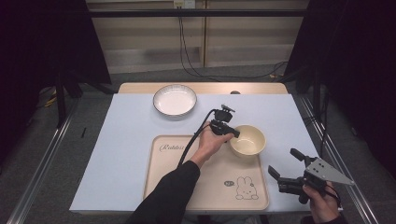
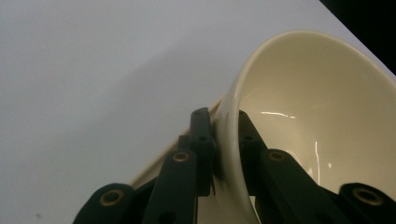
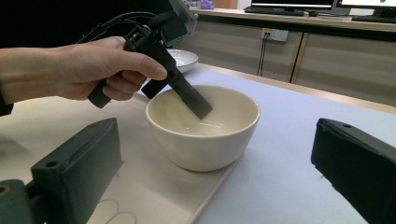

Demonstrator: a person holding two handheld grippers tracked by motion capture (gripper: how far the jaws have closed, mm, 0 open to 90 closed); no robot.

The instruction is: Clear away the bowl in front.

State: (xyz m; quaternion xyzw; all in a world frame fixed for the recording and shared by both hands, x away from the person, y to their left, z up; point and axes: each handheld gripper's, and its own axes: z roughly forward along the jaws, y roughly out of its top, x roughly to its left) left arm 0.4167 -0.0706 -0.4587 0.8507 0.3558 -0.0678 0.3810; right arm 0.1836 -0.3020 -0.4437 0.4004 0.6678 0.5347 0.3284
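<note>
High view, left to right: a white plate (image 1: pixel 174 99) sits near the table's far edge; your left gripper (image 1: pixel 228 130) reaches across the beige tray (image 1: pixel 173 179) and clamps the near-left rim of the cream bowl (image 1: pixel 248 139); your right gripper (image 1: pixel 286 164) waits well apart at the tray's right corner, jaws spread and holding nothing.

Everything turns on that rim grip. Left gripper view shows one jaw outside the bowl (image 2: pixel 322 112) wall and one inside, pressed on the thin edge, with the bowl's mouth opening away to the right. From the right gripper view, the bowl (image 3: pixel 203 126) stands upright, straddling the tray's (image 3: pixel 154 191) far-right edge, partly over the white table (image 3: pixel 289 186), and the left gripper (image 3: pixel 196 103) comes down into it from the left.

The bowl lies straight ahead of your left hand and forward-left of your right, so the left is clearly nearer. Any lift hangs the bowl's weight off one side; it will likely tip unless you keep the wrist level.
</note>
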